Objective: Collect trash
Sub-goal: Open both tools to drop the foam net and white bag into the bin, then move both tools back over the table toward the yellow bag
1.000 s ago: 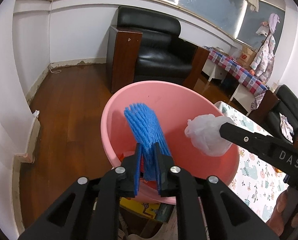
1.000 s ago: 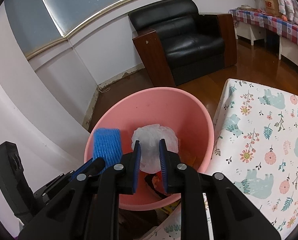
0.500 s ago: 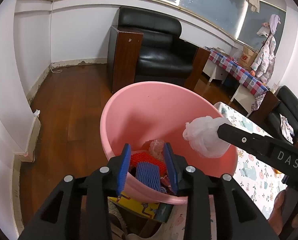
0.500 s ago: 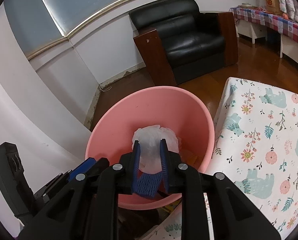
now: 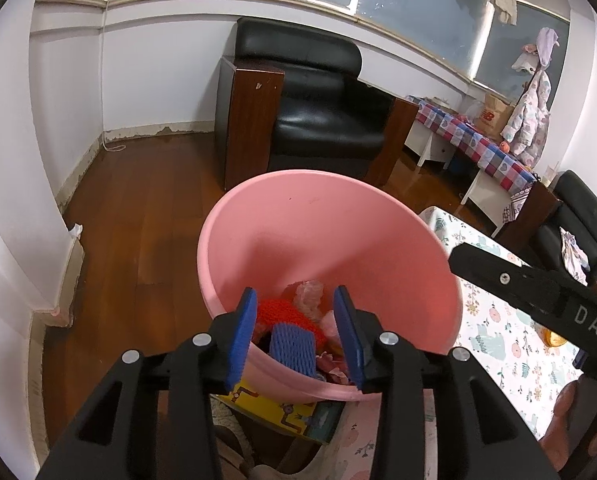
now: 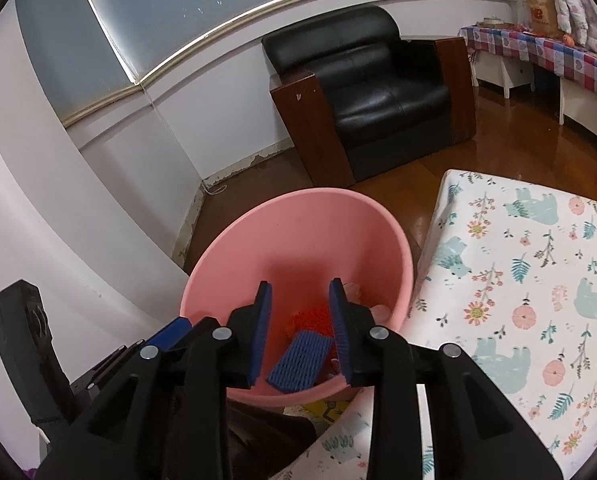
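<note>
A pink basin [image 5: 318, 216] [image 6: 298, 232] stands just ahead of both grippers. Inside it lie a blue foam net [image 5: 292, 346] [image 6: 300, 356], a red foam net [image 5: 286, 312] [image 6: 314, 316] and some crumpled clear plastic [image 5: 308, 292]. My left gripper [image 5: 295, 296] hangs over the near rim, its jaws opening, with nothing between the blue pads. My right gripper [image 6: 300, 286] is also over the basin, jaws opening and empty; one of its black fingers [image 5: 498, 272] reaches in from the right in the left wrist view. The white wad it held is not clearly visible.
A table with a floral cloth [image 6: 518, 280] lies to the right of the basin. A yellow box [image 5: 266, 404] sits under the basin's near edge. A black armchair [image 5: 318, 96] stands behind on the wooden floor [image 5: 138, 220]. A white wall [image 6: 58, 220] is at left.
The blue foam net left my left gripper and dropped into the basin. The white wad is gone from my right gripper. Both pairs of jaws have spread apart.
</note>
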Demonstrator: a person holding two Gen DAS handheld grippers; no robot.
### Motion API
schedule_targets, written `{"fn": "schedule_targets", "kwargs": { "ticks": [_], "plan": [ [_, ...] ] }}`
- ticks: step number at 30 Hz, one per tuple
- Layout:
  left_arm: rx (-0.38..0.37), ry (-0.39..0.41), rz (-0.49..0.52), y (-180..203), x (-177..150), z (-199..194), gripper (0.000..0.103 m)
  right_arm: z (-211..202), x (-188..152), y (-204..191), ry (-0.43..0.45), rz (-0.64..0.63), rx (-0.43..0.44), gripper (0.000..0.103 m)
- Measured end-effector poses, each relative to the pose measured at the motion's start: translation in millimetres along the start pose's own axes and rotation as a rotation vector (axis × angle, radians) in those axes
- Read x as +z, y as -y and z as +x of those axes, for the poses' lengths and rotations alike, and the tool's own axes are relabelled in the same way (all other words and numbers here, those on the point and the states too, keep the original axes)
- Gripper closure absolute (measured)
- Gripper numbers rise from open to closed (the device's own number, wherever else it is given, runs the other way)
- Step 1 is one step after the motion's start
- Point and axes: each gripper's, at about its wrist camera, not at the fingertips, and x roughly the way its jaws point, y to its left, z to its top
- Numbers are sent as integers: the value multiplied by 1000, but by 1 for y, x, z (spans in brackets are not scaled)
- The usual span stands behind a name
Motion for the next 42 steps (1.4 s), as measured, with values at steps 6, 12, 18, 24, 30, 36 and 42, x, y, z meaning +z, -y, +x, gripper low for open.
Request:
{"fn": "schedule_targets", "kwargs": {
  "ticks": [6,12,18,24,30,36,42],
  "plan": [
    [-4,15,16,10,2,-12,63,-22,-8,8,25,7,-14,73],
    [-14,26,44,24,0,-26,63,-46,-18,21,44,25,-23,73],
    [-23,33,71,39,-4,-38,63,-66,-28,33,61,50,-29,73],
    [-32,39,100,57,-10,-52,63,-86,-37,44,79,65,-42,73],
    [-36,35,137,78,-19,-63,63,-108,-45,53,109,65,-69,73],
    [-53,36,176,99,-26,-71,63,-127,-55,66,132,84,-91,73],
    [-62,39,209,117,-34,-80,63,-142,-60,81,152,119,-103,73]
  ]
}}
